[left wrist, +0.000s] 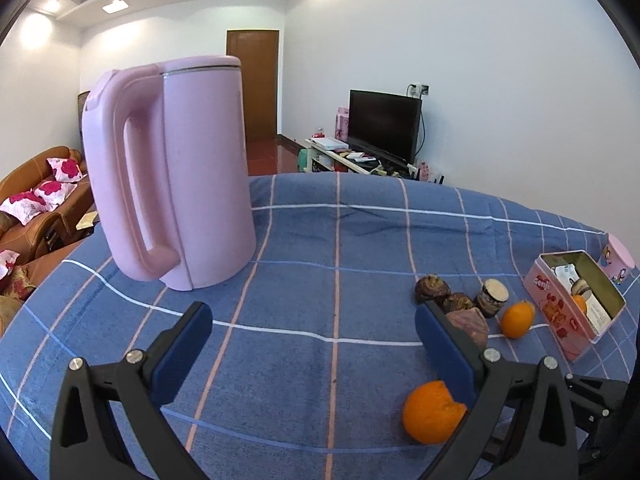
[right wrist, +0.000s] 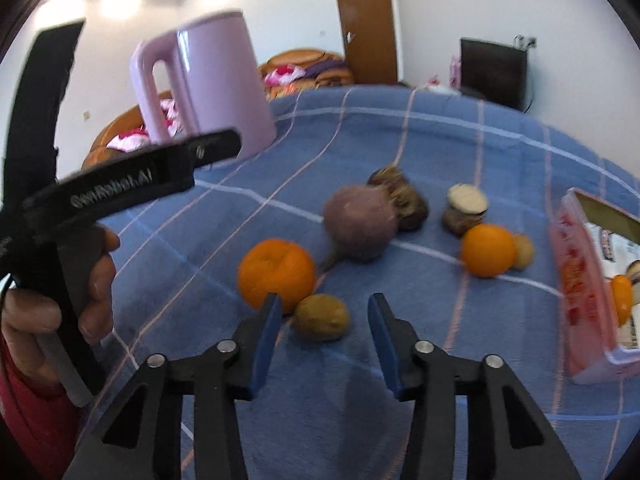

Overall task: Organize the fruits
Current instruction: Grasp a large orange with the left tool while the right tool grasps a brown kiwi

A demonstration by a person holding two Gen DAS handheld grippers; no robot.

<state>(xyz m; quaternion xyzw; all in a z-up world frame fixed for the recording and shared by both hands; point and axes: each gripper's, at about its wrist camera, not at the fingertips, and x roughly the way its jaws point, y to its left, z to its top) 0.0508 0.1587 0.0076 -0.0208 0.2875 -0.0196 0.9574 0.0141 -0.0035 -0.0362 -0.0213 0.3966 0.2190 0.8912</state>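
On the blue checked cloth lie a near orange [right wrist: 276,274] [left wrist: 432,412], a kiwi [right wrist: 322,317], a purple root [right wrist: 360,226], brown tubers [right wrist: 400,194] [left wrist: 430,288], a cut taro piece [right wrist: 466,208] [left wrist: 494,296] and a second orange [right wrist: 488,250] [left wrist: 517,319] with another kiwi [right wrist: 523,252] behind it. A pink tin [right wrist: 592,300] [left wrist: 572,304] at the right holds an orange piece and packets. My right gripper [right wrist: 323,308] is open, its fingers on either side of the near kiwi. My left gripper [left wrist: 314,316] is open and empty over bare cloth.
A tall pink kettle [left wrist: 172,176] [right wrist: 204,80] stands at the back left of the table. A pink cup [left wrist: 619,258] stands behind the tin. The hand holding the left gripper [right wrist: 96,264] is at the left in the right wrist view. A sofa, TV and door lie beyond.
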